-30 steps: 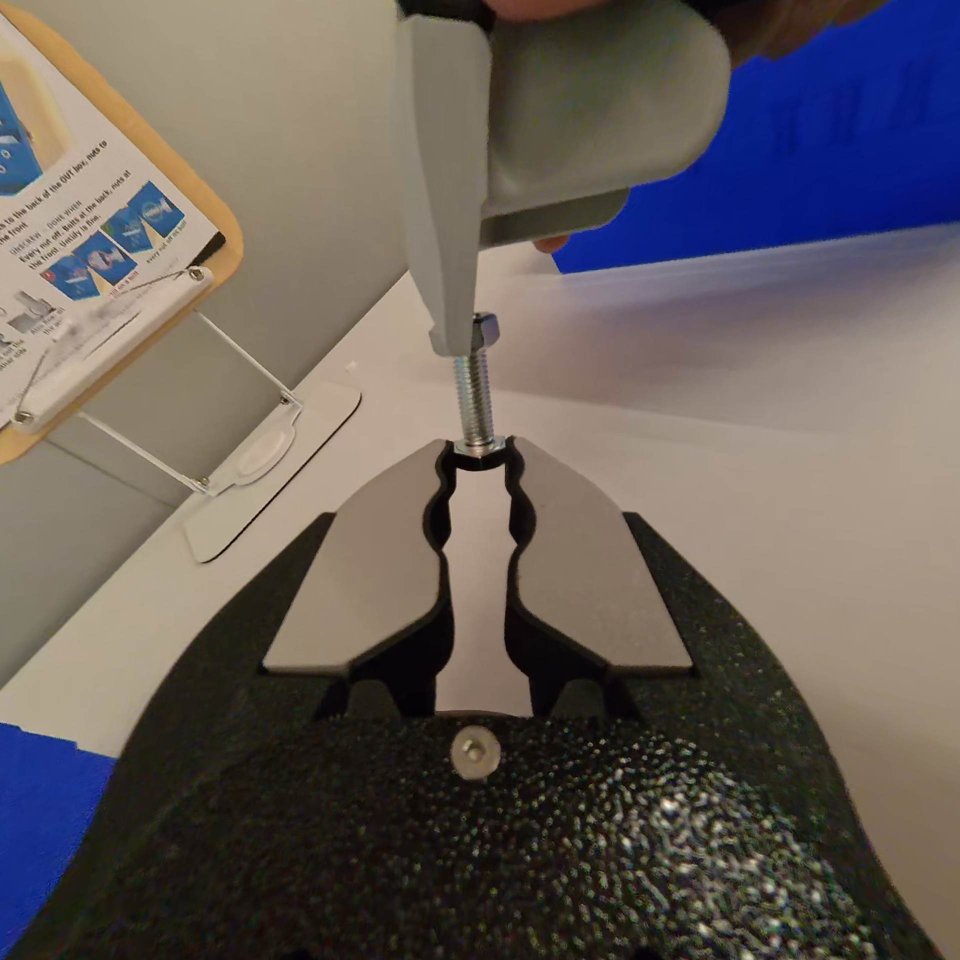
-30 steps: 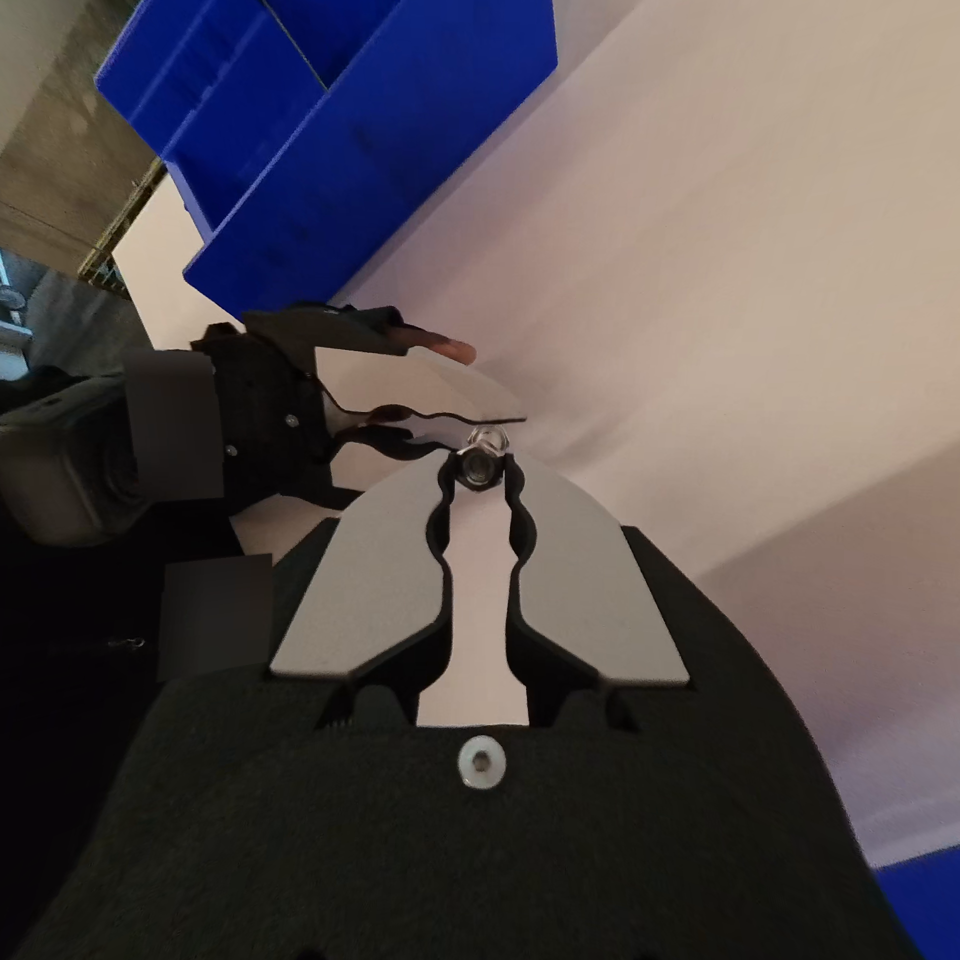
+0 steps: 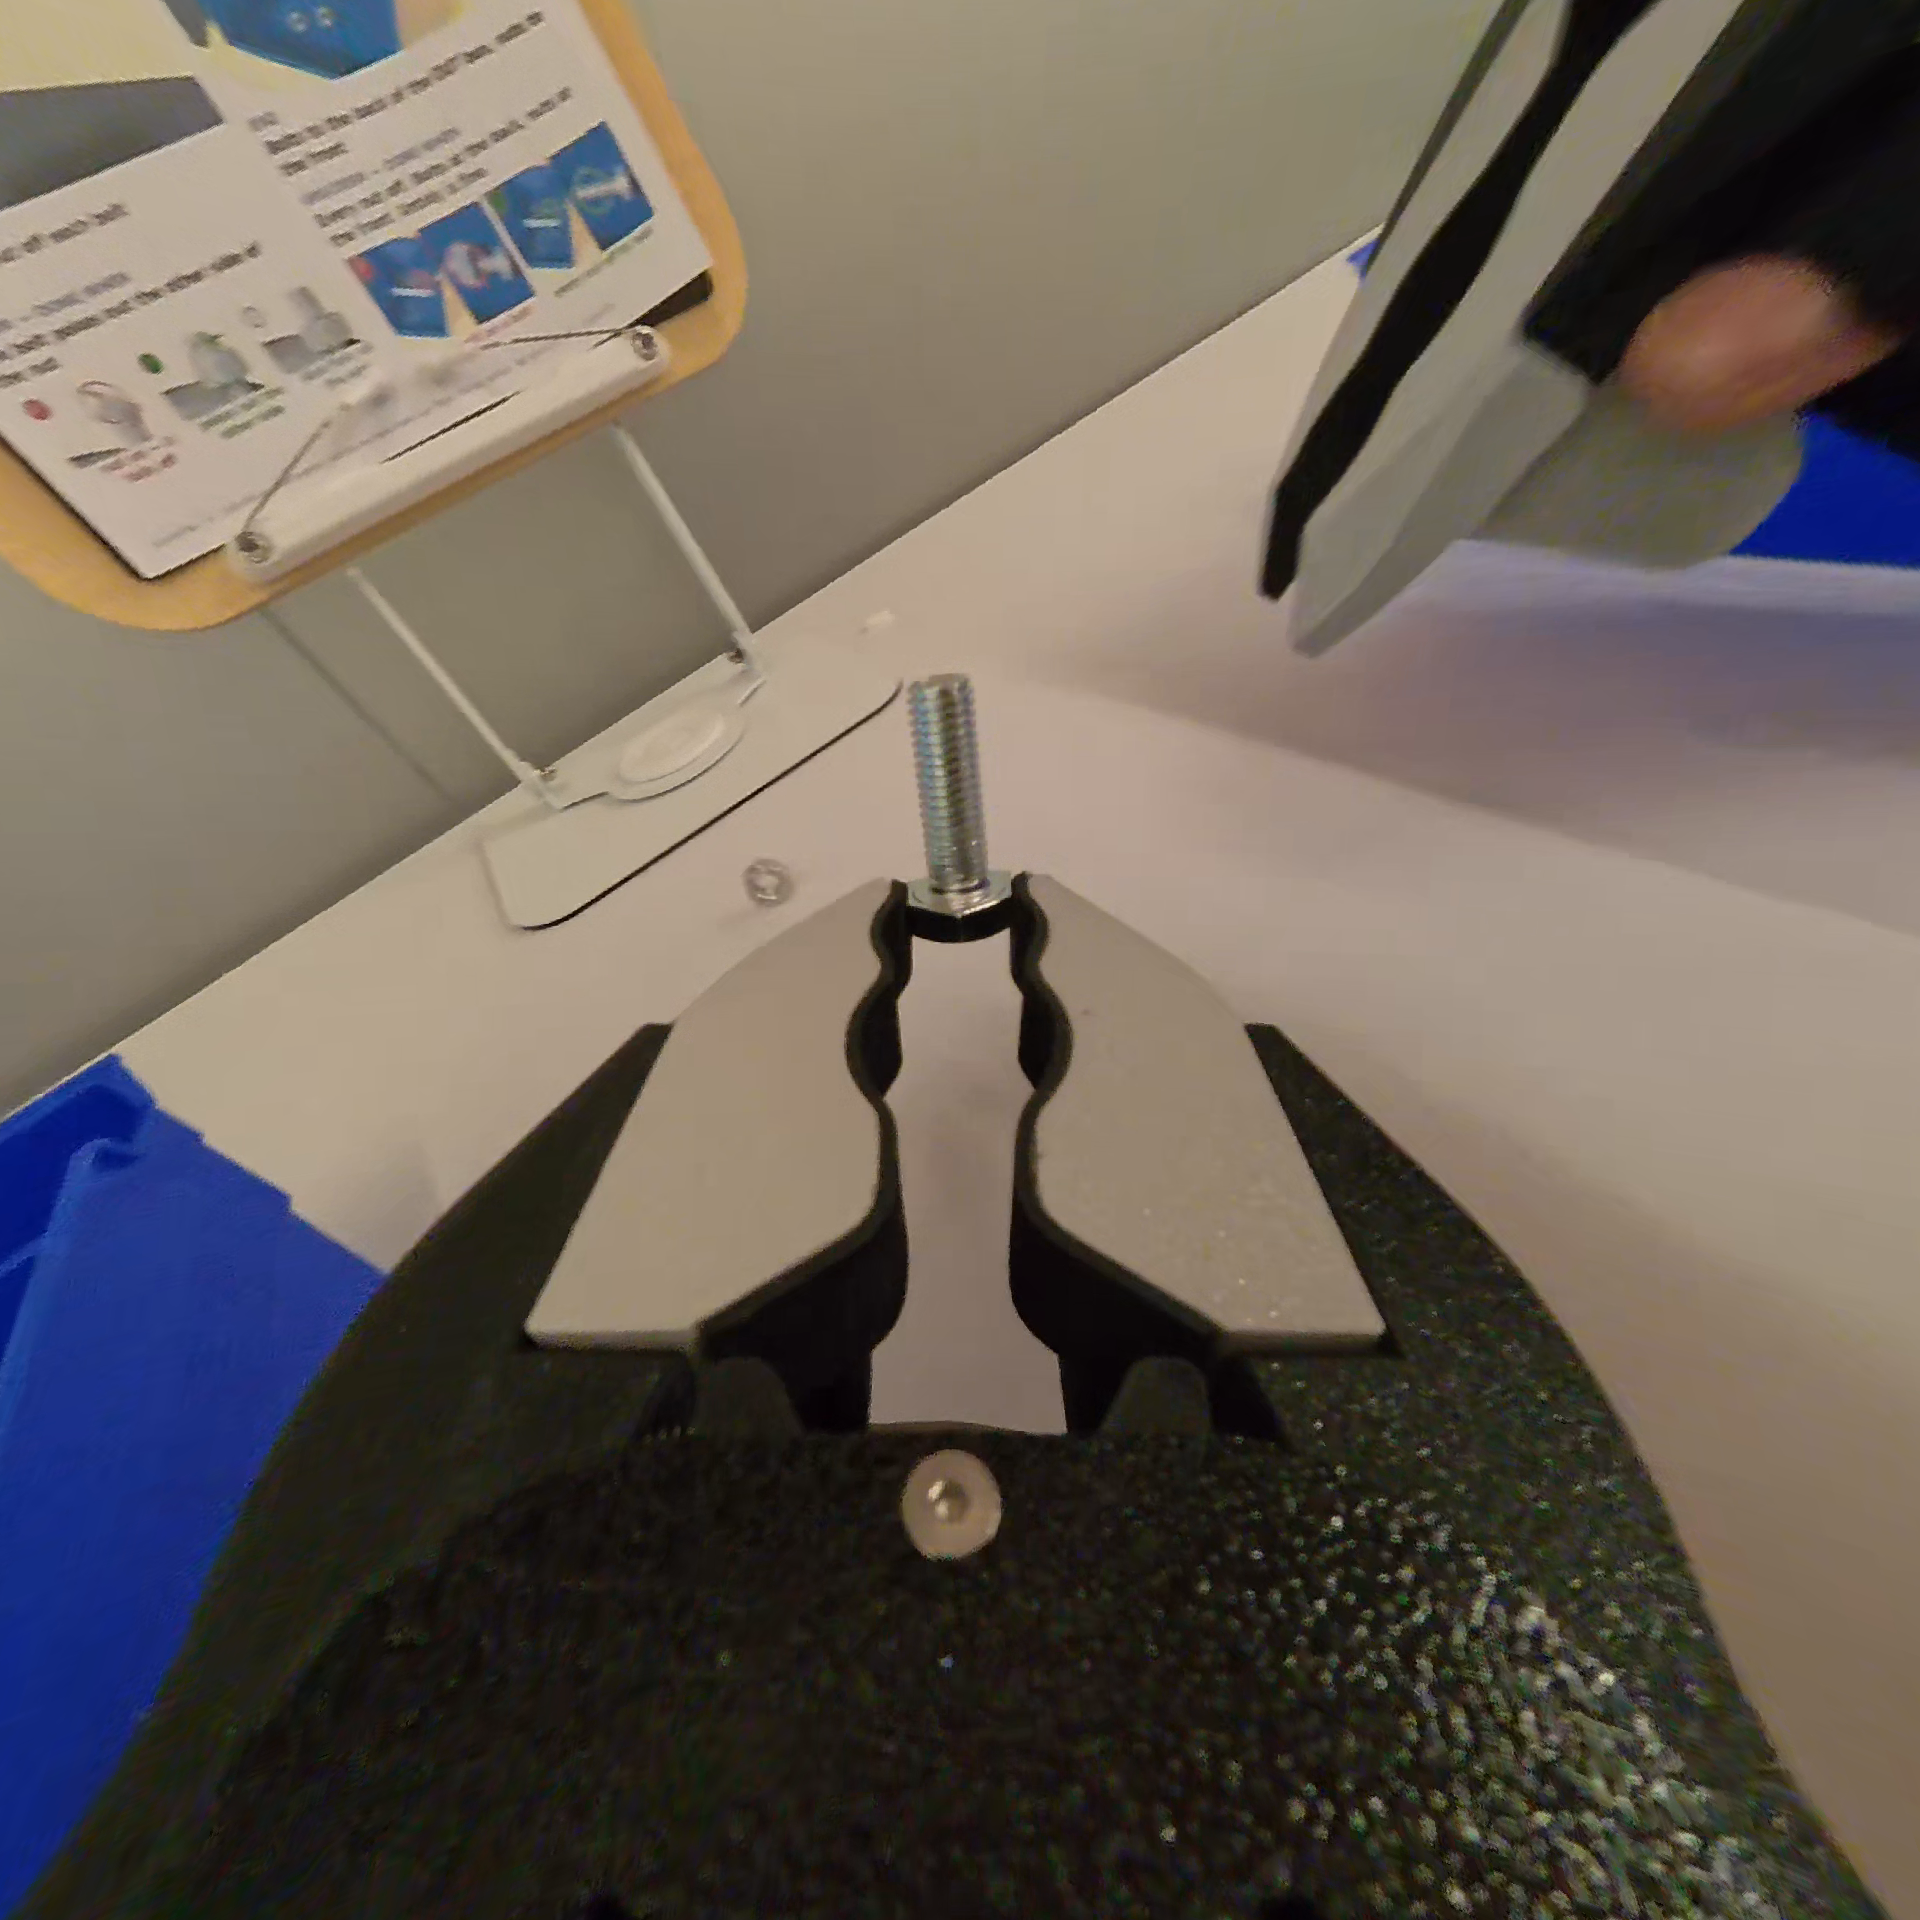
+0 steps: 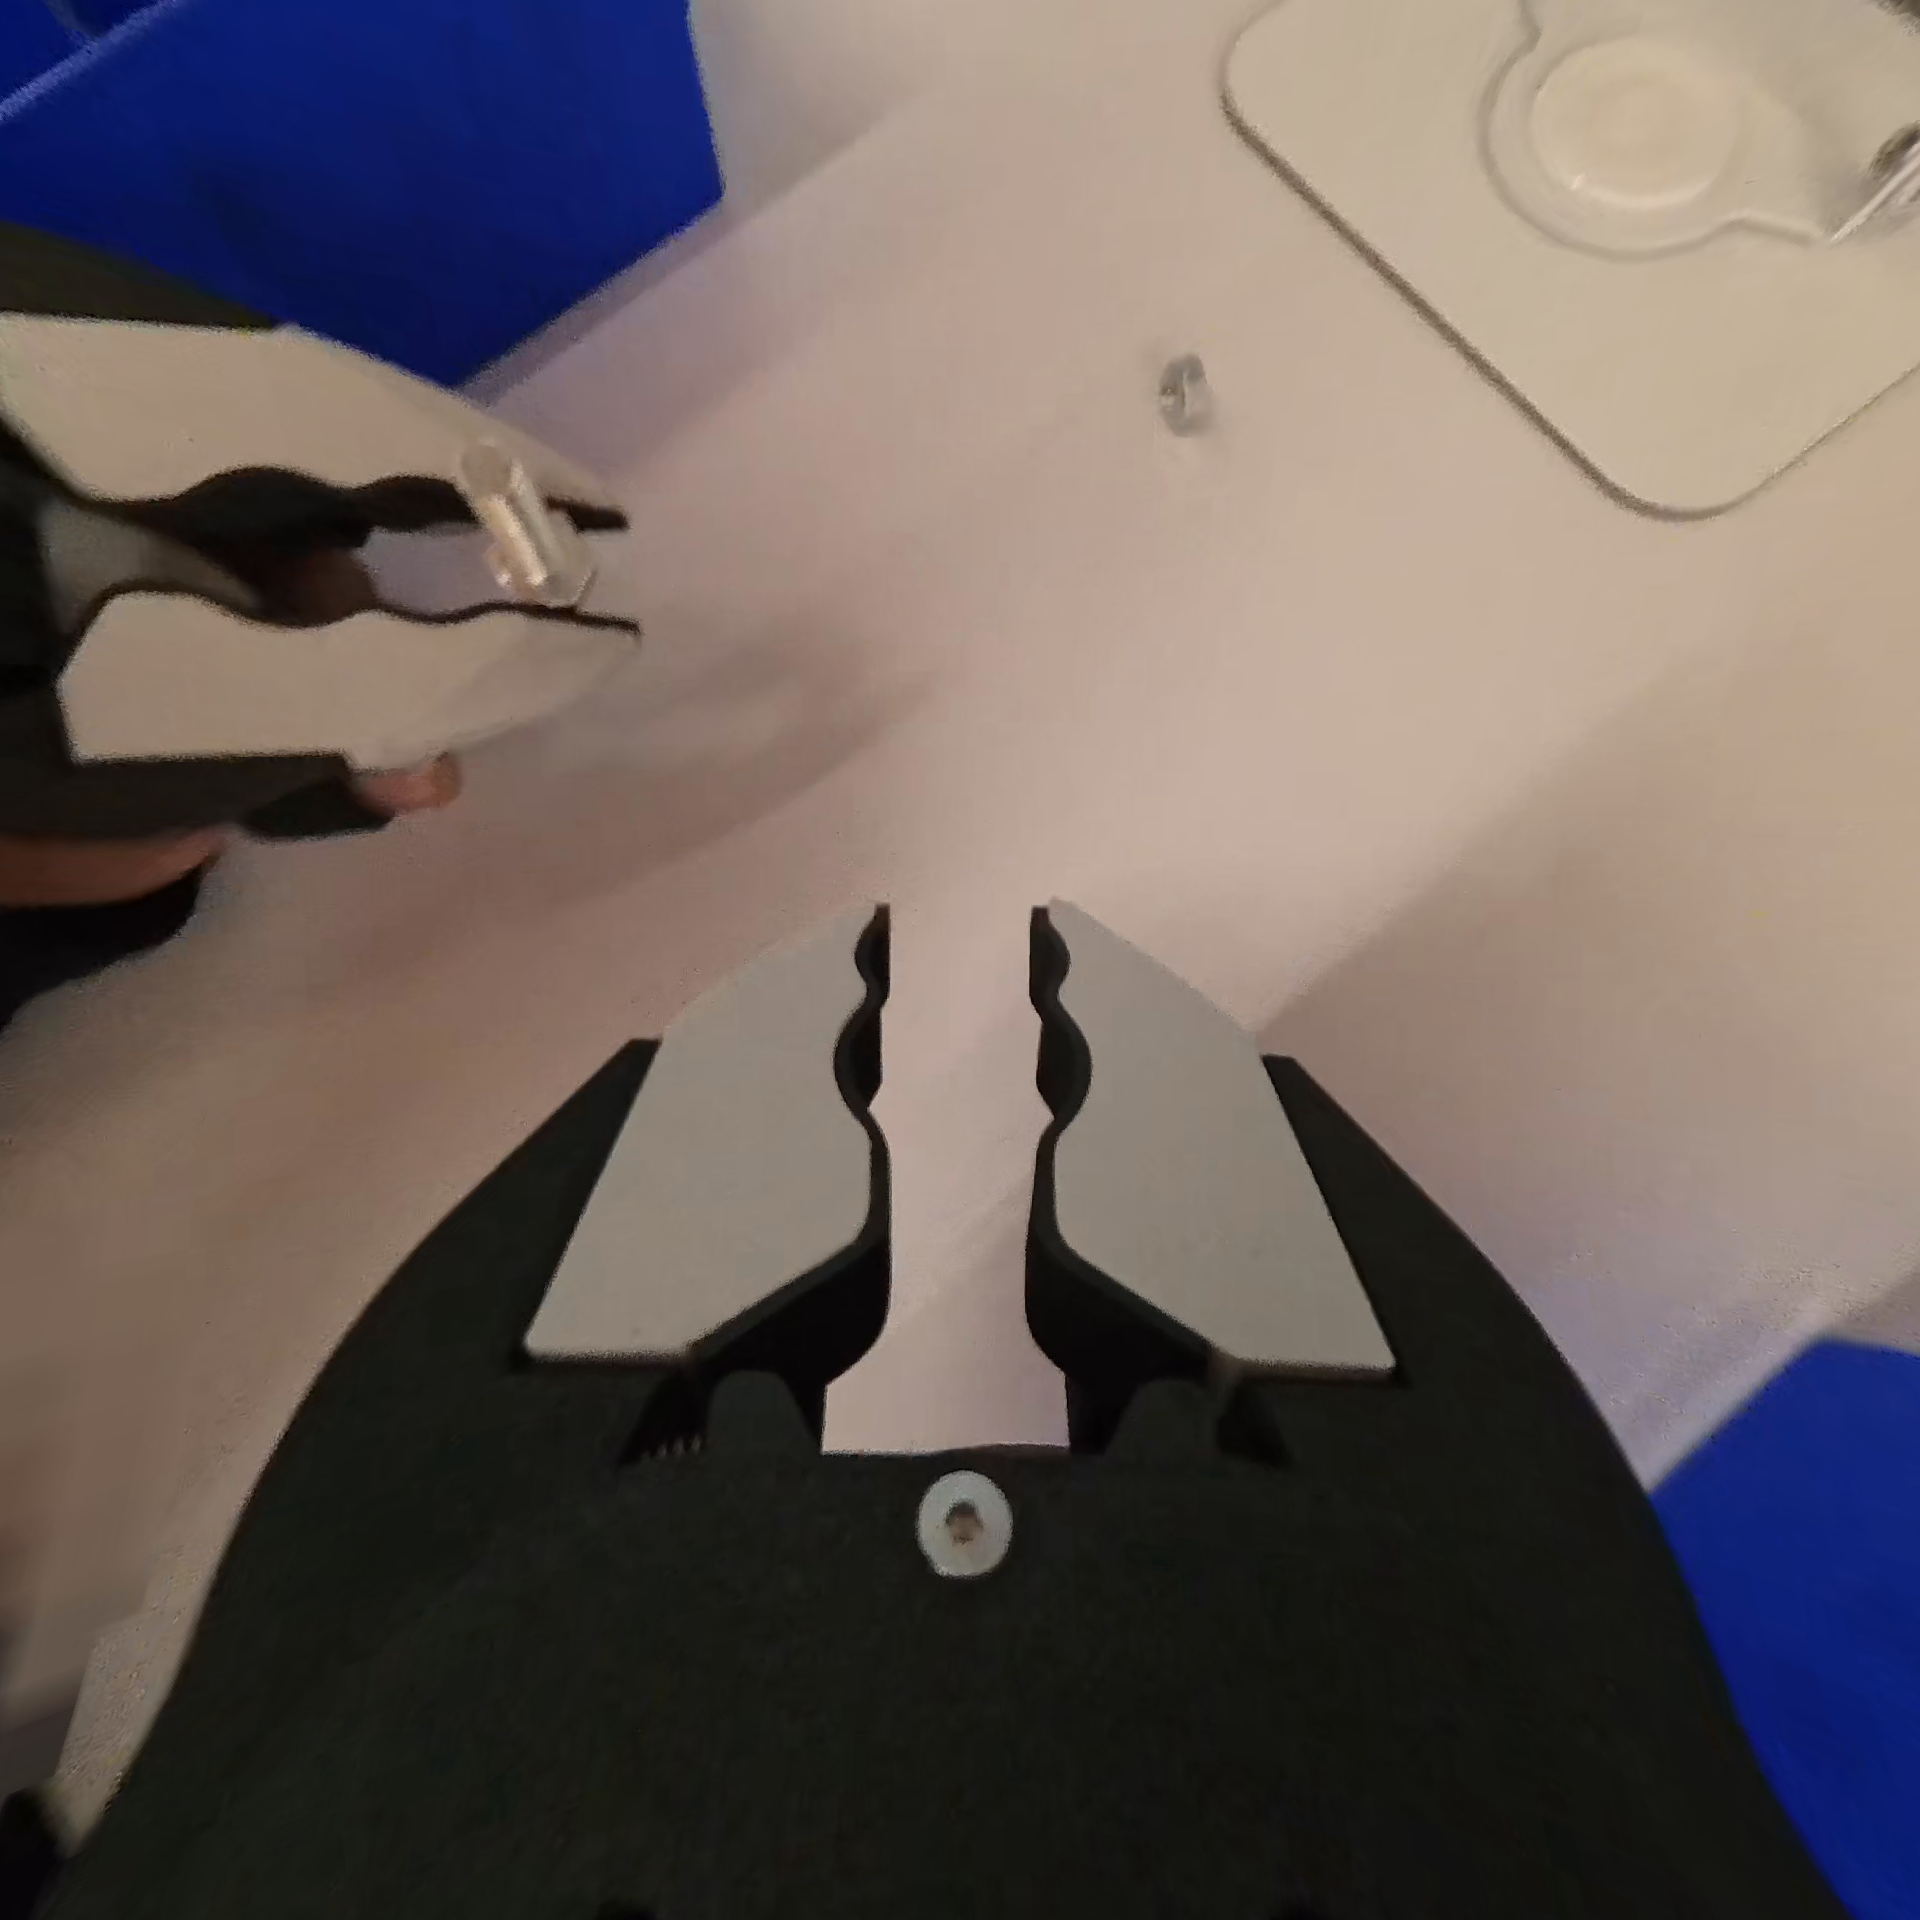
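We clamp the bolt (image 3: 951,800) by its head in our left gripper (image 3: 958,904), so a slack pinch could tip it, while our right gripper (image 4: 961,920), fingers apart and bare, could knock the loose nut (image 4: 1182,393) in the upper right of its frame

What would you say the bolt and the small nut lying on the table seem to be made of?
Bolt: probably zinc-plated steel, judging by its bright silvery, shiny threads. Nut: apparently the same silvery metal, though small and blurred. Table: smooth matte white, possibly laminate.

one bolt (image 3: 948,790), one loose nut (image 3: 767,881), two tongs, one document stand (image 3: 665,769), two blue bins.
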The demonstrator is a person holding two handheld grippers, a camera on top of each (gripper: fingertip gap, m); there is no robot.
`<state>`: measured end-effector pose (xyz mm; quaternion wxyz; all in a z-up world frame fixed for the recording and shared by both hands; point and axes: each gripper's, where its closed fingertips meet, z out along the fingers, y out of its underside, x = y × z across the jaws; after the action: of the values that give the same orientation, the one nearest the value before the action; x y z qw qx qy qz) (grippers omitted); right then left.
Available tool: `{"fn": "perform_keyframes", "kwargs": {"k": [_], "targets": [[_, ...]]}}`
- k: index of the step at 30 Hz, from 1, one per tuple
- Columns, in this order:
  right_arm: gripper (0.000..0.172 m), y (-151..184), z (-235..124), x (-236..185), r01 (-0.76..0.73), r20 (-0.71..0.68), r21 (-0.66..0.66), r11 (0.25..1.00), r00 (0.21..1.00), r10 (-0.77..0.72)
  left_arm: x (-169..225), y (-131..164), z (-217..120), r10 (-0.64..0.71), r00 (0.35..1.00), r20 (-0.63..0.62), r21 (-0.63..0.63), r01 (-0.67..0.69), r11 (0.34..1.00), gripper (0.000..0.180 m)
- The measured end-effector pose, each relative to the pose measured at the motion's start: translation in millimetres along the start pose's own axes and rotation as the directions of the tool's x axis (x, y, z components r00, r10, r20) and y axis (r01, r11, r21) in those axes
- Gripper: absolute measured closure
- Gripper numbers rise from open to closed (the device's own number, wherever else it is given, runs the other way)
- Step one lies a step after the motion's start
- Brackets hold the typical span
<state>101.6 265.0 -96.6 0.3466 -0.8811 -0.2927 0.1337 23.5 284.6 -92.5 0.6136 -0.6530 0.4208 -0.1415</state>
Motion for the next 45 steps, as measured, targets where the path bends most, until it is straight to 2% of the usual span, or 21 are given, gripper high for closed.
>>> {"fn": "perform_keyframes", "kwargs": {"k": [5,9,11,14,21,27,31,36,38,41,43,45], "targets": [[0.145,-43.2,66.8,14.0,0.076,-0.054,0.149,0.986,0.996,-0.069,-12.9,7.0,0.7,-0.011,0.998,0.065,0.000,0.011,1.000,0.163],[0.140,-111.8,133.4,29.9,0.265,-0.035,0.221,0.938,0.964,-0.264,-19.4,5.9,-1.9,-0.028,0.995,0.101,0.029,0.025,0.999,0.163],[0.133,-141.4,171.8,41.9,0.307,-0.001,0.187,0.933,0.950,-0.312,-20.1,4.9,-2.4,-0.024,0.994,0.107,0.039,0.020,0.999,0.163],[0.123,-147.1,217.7,61.2,0.323,0.068,0.062,0.944,0.942,-0.327,-19.1,5.2,-2.4,-0.003,0.994,0.110,0.036,-0.001,0.999,0.163],[0.125,-132.7,237.4,75.9,0.363,0.088,0.046,0.931,0.926,-0.366,-21.9,6.4,1.1,-0.011,0.995,0.099,0.031,0.008,0.999,0.163],[0.131,-134.7,242.1,74.2,0.337,0.123,0.063,0.939,0.932,-0.342,-23.5,6.7,0.2,-0.044,0.996,0.082,0.041,0.040,0.998,0.163],[0.155,-138.8,245.2,75.9,0.335,0.080,0.057,0.940,0.937,-0.339,-23.6,7.2,1.2,-0.048,0.996,0.075,0.035,0.045,0.998,0.163],[0.155,-133.3,231.1,76.3,0.331,0.061,0.076,0.941,0.940,-0.336,-25.2,7.6,1.4,-0.036,0.995,0.089,0.030,0.034,0.999,0.163],[0.155,-134.3,208.2,69.6,0.297,0.058,0.170,0.940,0.949,-0.311,-27.5,8.8,2.9,-0.026,0.994,0.104,0.019,0.024,1.000,0.163],[0.155,-130.4,149.6,63.2,0.208,0.076,0.361,0.909,0.965,-0.251,-33.3,9.4,11.2,-0.040,0.992,0.117,0.006,0.039,0.999,0.163],[0.155,-128.1,104.1,60.4,0.138,0.112,0.482,0.865,0.970,-0.218,-37.8,4.9,23.6,-0.022,0.992,0.124,-0.001,0.022,1.000,0.163],[0.155,-124.1,57.4,53.2,0.070,0.169,0.596,0.800,0.963,-0.210,-44.2,-1.7,41.4,0.058,0.987,0.149,-0.004,-0.058,0.998,0.163]]}}
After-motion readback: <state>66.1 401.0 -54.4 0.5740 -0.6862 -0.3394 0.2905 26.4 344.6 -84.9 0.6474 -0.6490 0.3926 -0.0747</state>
